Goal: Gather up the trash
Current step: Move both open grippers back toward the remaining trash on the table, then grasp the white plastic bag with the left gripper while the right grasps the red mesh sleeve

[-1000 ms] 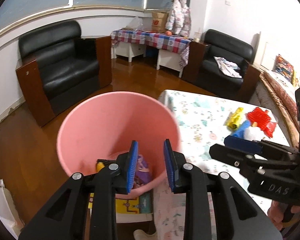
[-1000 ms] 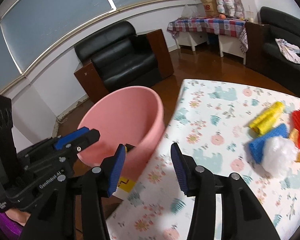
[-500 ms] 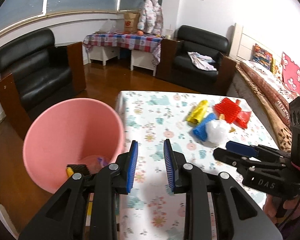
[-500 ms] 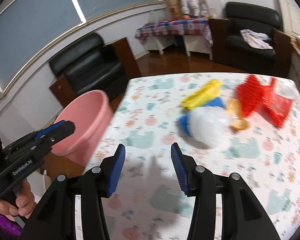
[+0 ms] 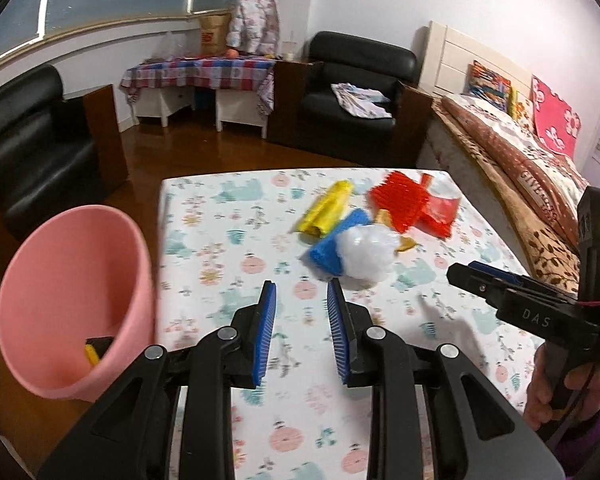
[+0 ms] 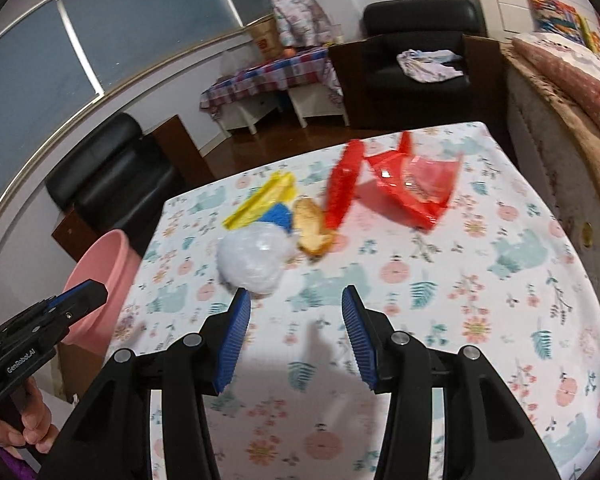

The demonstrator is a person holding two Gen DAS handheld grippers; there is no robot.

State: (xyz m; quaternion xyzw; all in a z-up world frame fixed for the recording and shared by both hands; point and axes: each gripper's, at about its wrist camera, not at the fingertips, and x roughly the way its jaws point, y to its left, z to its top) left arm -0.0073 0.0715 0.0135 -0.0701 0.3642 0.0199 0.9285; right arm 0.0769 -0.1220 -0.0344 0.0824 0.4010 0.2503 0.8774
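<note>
Pink plastic marks the far left: the bin (image 5: 72,300) stands beside the table's (image 5: 228,364) left edge, and a few scraps, one yellow and black, already lie at its bottom, so some collecting seems done. Next comes the left claw (image 5: 301,330), its blue pads spread with nothing between them, hanging over bare floral cloth. Further right, toward the far half of the table, the rest of the trash sits in one tight cluster: a yellow wrapper (image 5: 326,209), a blue mesh piece (image 5: 328,248), a crumpled clear plastic ball (image 5: 366,252), a small brownish scrap (image 6: 312,226), a red mesh piece (image 5: 400,200) and a red plastic bag (image 6: 414,190). The right claw (image 6: 296,334) is likewise spread and empty, pointing at the table just short of the plastic ball. By this look, most of the job remains: six pieces wait to be carried left to the bin.
</note>
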